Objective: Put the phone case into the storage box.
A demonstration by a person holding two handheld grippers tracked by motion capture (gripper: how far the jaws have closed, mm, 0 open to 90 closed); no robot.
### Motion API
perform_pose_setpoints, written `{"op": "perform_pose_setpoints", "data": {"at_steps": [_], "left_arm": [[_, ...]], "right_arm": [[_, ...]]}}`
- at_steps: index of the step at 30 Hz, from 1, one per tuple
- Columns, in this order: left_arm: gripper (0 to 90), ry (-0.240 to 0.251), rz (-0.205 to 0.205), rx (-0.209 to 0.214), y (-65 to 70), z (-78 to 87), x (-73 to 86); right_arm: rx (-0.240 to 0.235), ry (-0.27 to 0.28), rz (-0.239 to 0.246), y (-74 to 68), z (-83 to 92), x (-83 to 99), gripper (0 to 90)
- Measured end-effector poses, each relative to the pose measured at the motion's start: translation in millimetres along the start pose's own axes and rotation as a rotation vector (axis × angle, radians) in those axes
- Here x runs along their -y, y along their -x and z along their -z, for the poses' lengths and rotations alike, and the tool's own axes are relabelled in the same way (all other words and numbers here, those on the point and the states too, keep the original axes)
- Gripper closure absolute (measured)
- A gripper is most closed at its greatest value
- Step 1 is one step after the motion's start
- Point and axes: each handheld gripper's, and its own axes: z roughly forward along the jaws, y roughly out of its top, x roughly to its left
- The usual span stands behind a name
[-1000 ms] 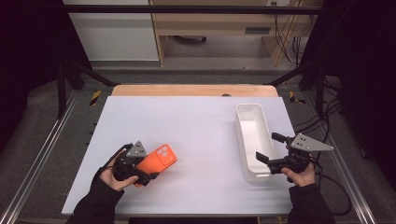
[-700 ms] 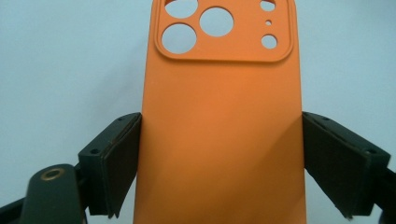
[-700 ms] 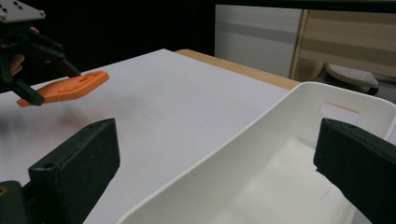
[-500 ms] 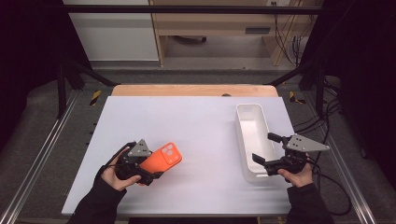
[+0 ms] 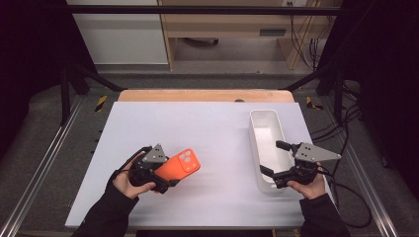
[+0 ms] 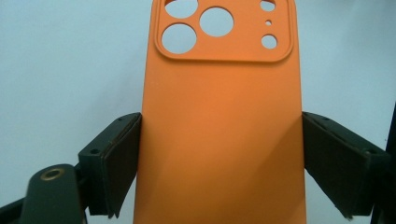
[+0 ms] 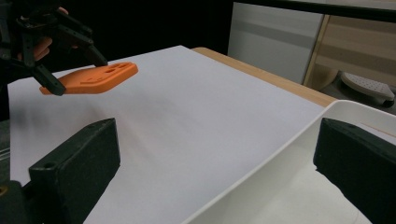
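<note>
One orange phone case (image 6: pixel 219 121) sits clamped in the left tool (image 5: pixel 165 180); right tool (image 5: pixel 272 160) gapes over one white tray (image 5: pixel 258 131).

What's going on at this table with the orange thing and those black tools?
A person holds a claw tool in each hand. The left claw grips an orange phone case by its long edges, lifted just off the white table. The right claw stands open around the near end of a long white tray, one jaw inside, one outside. The tray looks empty.
</note>
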Motion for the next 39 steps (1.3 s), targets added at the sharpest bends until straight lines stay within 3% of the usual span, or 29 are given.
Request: {"op": "perform_pose_setpoints", "data": {"at_steps": [20,39], "left_arm": [[15.4,0.008,-0.072,0.039,11.8,-10.1,-18.9],[15.5,0.003,-0.177,0.064,28.6,-18.1,-40.4]], "right_arm": [[-0.04,-0.047,0.06,-18.2,-17.5,-4.2,0.9],[-0.084,-0.082,0.123,-34.3,-32.1,-7.3,0.8]]}}
